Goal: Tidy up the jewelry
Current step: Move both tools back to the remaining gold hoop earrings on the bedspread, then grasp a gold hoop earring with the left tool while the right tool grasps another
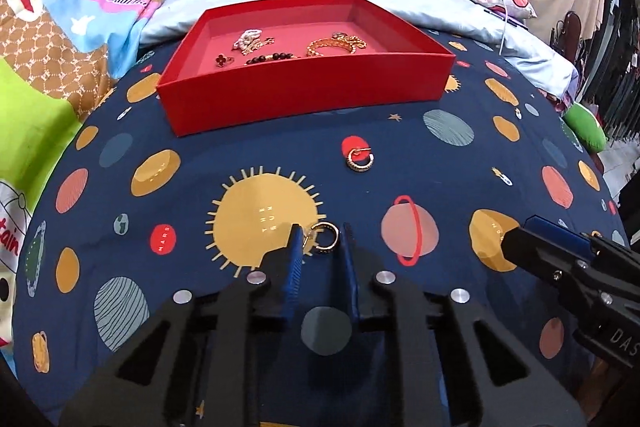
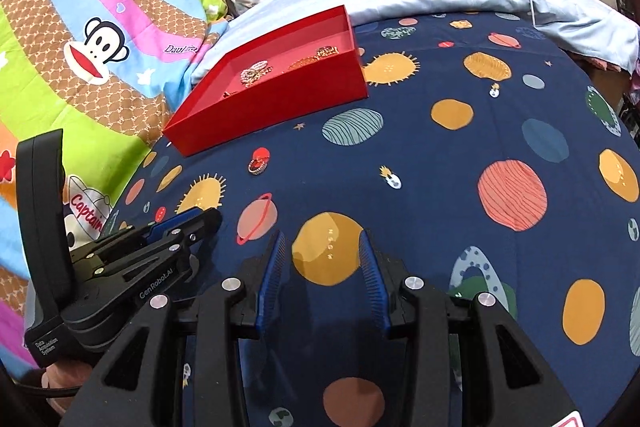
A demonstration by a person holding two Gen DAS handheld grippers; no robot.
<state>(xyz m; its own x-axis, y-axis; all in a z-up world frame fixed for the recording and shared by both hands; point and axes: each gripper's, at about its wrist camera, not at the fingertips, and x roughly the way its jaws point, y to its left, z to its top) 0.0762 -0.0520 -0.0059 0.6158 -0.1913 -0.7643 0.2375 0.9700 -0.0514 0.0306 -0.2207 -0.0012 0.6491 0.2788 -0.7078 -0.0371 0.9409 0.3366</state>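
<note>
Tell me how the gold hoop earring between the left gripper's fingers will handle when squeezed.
The hoop earring is thin, smooth metal, so it will probably slip or twist between the left gripper's fingers. It looks light and rigid. Lying flat on the soft bedspread, it may sink in rather than roll.

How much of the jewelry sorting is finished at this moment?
Done: several pieces, including a gold chain, lie in the red tray. In hand: the left gripper brackets a hoop earring, jaws not closed. Left: another hoop earring on the sheet. The right gripper is open, empty.
</note>
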